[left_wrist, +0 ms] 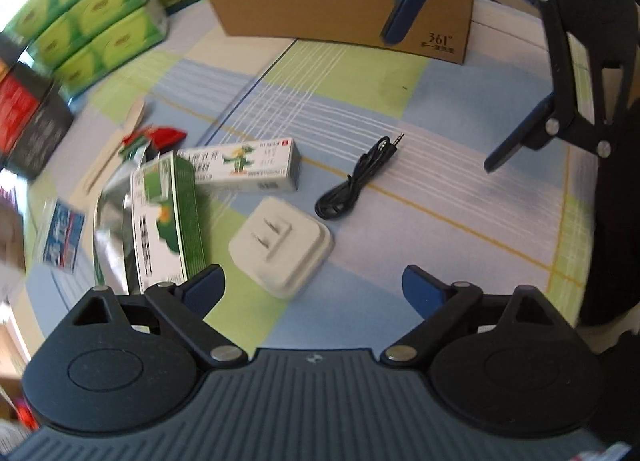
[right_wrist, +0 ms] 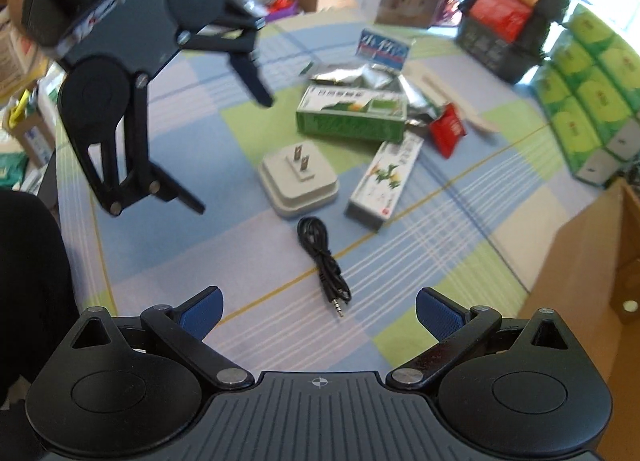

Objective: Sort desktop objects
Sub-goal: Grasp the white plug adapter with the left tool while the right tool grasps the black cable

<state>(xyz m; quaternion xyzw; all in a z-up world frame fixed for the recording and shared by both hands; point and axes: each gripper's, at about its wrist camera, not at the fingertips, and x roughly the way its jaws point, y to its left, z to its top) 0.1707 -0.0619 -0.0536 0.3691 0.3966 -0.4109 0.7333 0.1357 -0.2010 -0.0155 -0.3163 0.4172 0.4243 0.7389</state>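
On the checked tablecloth lie a white plug adapter (left_wrist: 282, 245) (right_wrist: 298, 179) with its prongs up, a coiled black audio cable (left_wrist: 354, 181) (right_wrist: 324, 261), a green box (left_wrist: 168, 217) (right_wrist: 352, 117) and a long white box (left_wrist: 244, 165) (right_wrist: 386, 179). My left gripper (left_wrist: 314, 287) is open just short of the adapter, holding nothing; it also shows in the right wrist view as the left gripper (right_wrist: 236, 153), hanging above the table. My right gripper (right_wrist: 320, 313) is open near the cable's jack end, empty; the right gripper (left_wrist: 440, 101) shows at the upper right of the left wrist view.
A cardboard box (left_wrist: 340, 1) stands at the far side. Stacked green tissue packs (left_wrist: 92, 21) (right_wrist: 588, 101) line one edge. A red packet (right_wrist: 448, 135), silver foil wrappers (right_wrist: 360, 75), a blue-and-white packet (right_wrist: 384, 49), a wooden spoon (right_wrist: 460, 101) and a dark basket (right_wrist: 504, 29) crowd around the boxes.
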